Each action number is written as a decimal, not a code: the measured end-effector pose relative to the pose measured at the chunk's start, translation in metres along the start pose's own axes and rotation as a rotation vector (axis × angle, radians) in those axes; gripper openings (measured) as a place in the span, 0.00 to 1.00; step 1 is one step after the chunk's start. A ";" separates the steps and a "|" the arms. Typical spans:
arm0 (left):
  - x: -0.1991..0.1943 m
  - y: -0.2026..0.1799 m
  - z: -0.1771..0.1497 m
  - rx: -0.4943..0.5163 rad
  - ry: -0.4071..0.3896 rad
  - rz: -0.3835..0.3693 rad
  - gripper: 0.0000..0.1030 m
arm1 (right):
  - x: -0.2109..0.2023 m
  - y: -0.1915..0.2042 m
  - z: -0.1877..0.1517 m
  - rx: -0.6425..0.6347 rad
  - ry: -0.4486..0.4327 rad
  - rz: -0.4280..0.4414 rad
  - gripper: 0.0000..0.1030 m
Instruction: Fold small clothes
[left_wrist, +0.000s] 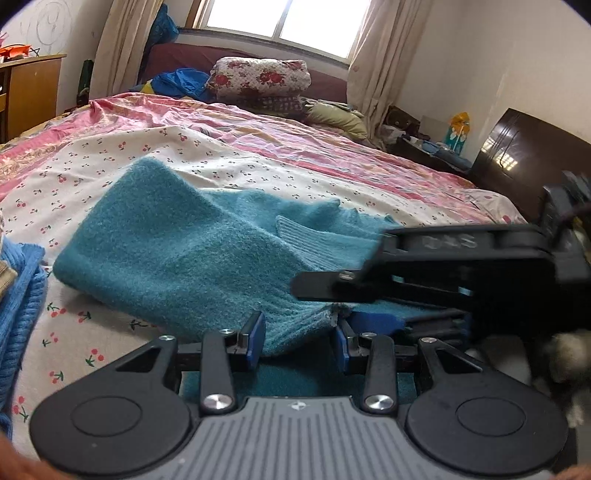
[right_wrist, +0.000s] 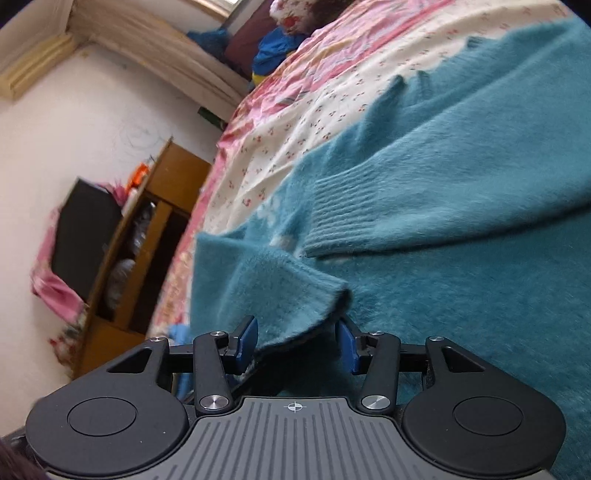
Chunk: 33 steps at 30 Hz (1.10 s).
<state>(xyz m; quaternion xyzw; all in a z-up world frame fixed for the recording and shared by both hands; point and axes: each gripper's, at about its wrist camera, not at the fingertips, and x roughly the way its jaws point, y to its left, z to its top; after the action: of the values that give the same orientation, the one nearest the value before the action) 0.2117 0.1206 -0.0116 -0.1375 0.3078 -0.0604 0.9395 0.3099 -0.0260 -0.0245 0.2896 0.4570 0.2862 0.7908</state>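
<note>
A fuzzy teal sweater lies on the cherry-print sheet of the bed. My left gripper is open, with the sweater's ribbed hem edge lying between its blue pads. My right gripper shows in the left wrist view just right of the left one, over the same hem. In the right wrist view the right gripper is open, with a folded sweater edge between its pads. A ribbed cuff lies across the sweater body.
A blue knit garment lies at the left of the sheet. A floral quilt, pillows and blue cloth are piled at the head of the bed. A wooden cabinet stands beside the bed, a dark headboard to the right.
</note>
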 end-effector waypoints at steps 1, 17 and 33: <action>-0.001 0.000 -0.001 0.000 -0.001 -0.007 0.44 | 0.005 0.003 0.001 -0.005 0.006 -0.007 0.40; -0.014 -0.013 0.001 0.018 -0.071 -0.080 0.58 | -0.086 0.011 0.074 -0.210 -0.225 -0.205 0.06; 0.031 -0.040 0.031 0.183 -0.072 0.062 0.64 | -0.099 -0.083 0.099 -0.179 -0.221 -0.511 0.06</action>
<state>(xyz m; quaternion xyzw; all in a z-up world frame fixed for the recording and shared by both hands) 0.2538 0.0832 0.0067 -0.0438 0.2711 -0.0542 0.9600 0.3719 -0.1725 0.0119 0.1235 0.3993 0.0836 0.9046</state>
